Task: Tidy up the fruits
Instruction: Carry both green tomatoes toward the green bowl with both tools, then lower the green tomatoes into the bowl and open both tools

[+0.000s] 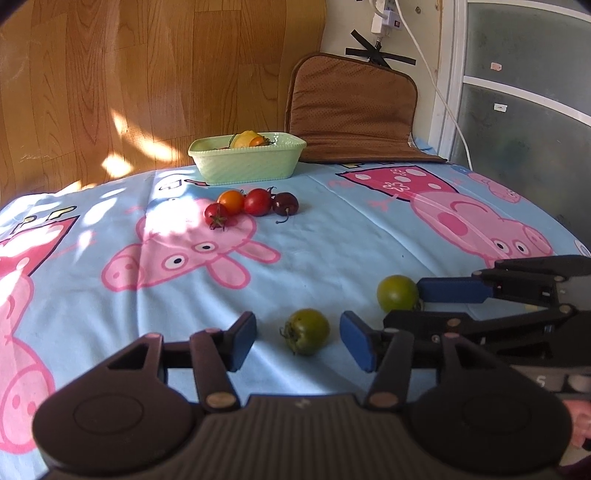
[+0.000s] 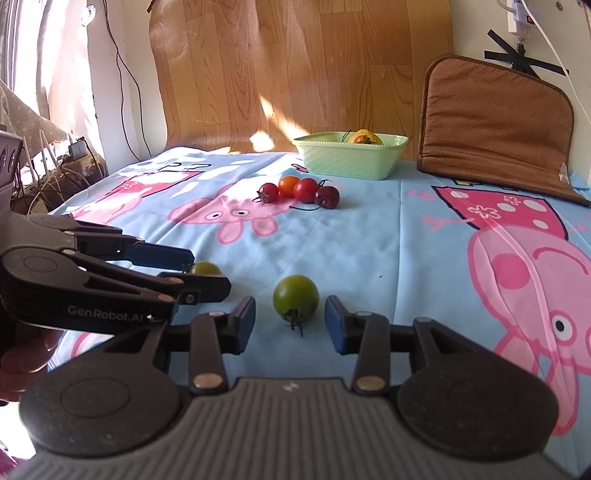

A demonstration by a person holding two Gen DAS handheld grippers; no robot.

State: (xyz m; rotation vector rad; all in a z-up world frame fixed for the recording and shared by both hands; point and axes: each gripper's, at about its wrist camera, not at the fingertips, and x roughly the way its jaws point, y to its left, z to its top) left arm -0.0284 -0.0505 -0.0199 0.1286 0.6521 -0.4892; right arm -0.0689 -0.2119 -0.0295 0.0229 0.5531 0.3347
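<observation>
Two green tomatoes lie on the blue cartoon cloth. My left gripper is open with the darker green tomato between its blue pads, untouched. My right gripper is open around the lighter green tomato, which also shows in the left wrist view. A row of small tomatoes, red, orange, red and dark red, lies further back. A pale green basket at the back holds yellow and orange fruit.
A brown cushion leans against the wall behind the basket. A wood-grain panel stands at the back. Cables and a power strip hang on the wall. Clutter and wires lie off the left edge.
</observation>
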